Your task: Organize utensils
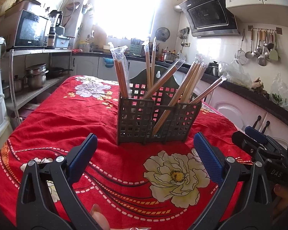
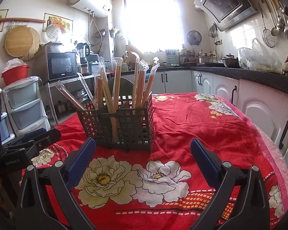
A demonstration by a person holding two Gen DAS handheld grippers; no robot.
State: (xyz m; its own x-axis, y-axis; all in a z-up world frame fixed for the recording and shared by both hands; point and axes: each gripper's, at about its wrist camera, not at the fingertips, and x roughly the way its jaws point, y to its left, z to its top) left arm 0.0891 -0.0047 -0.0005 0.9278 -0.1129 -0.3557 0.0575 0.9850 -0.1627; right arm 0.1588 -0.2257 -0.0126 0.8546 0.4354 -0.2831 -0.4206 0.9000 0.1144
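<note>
A dark grey lattice utensil holder (image 1: 136,122) stands on the red flowered tablecloth (image 1: 67,115); it also shows in the right wrist view (image 2: 132,128). Several pairs of wooden chopsticks in clear plastic sleeves (image 1: 122,74) stand and lean in its compartments, also seen from the right wrist (image 2: 116,88). My left gripper (image 1: 145,153) is open and empty, a little in front of the holder. My right gripper (image 2: 143,155) is open and empty, in front of and slightly right of the holder. The right gripper shows in the left wrist view (image 1: 259,143), and the left gripper in the right wrist view (image 2: 28,143).
A metal shelf with a microwave (image 1: 30,30) and pots stands left of the table. Plastic drawers (image 2: 25,107) stand at the left. A black counter with cabinets (image 2: 249,88) runs along the right, with bags and pots on it. Ladles hang on the wall (image 1: 259,46).
</note>
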